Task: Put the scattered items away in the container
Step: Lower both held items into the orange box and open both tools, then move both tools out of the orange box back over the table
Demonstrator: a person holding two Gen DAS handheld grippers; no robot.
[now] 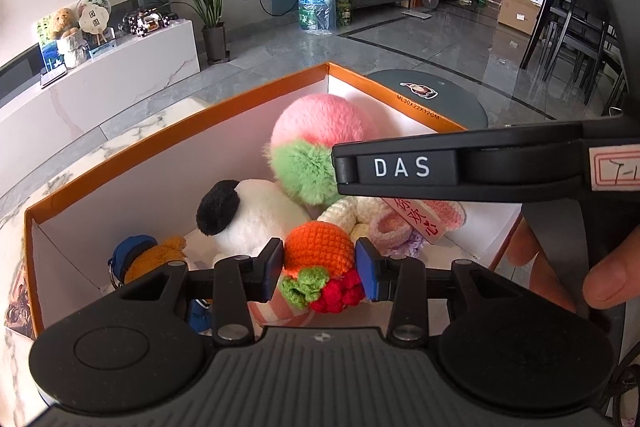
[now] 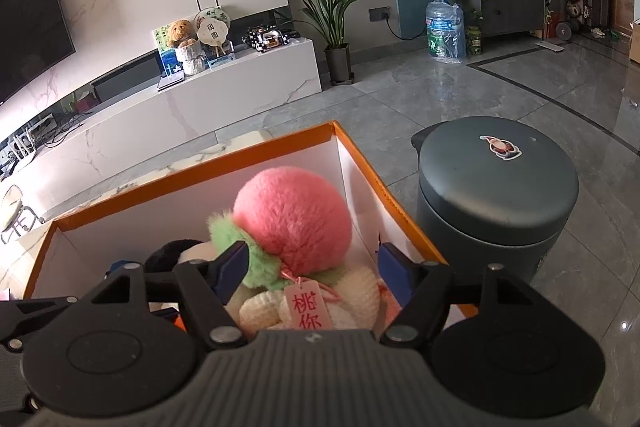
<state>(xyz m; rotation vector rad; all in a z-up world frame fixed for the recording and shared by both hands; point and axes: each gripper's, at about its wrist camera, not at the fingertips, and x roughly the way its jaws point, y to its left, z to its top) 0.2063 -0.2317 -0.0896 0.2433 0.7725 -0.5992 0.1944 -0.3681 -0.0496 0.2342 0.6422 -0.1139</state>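
An orange box [image 1: 168,131] with white inner walls holds several plush toys. My left gripper [image 1: 319,267] is shut on an orange crocheted fruit [image 1: 320,247] with a green leaf and red berries, held over the box's near side. A pink and green plush peach [image 1: 320,135] lies at the back, a black-and-white plush [image 1: 248,211] beside it, a brown doll with blue cap [image 1: 152,255] at the left. My right gripper [image 2: 312,267] is open over the box [image 2: 380,183], its fingers straddling the peach [image 2: 292,215], its tag [image 2: 306,305] and cream crocheted toys [image 2: 352,299].
The box stands on a marble table [image 1: 132,135]. A dark round bin [image 2: 496,183] with a sticker stands right of the box. The right gripper's body [image 1: 460,167] crosses the left wrist view above the toys. A white TV bench [image 2: 200,95] is beyond.
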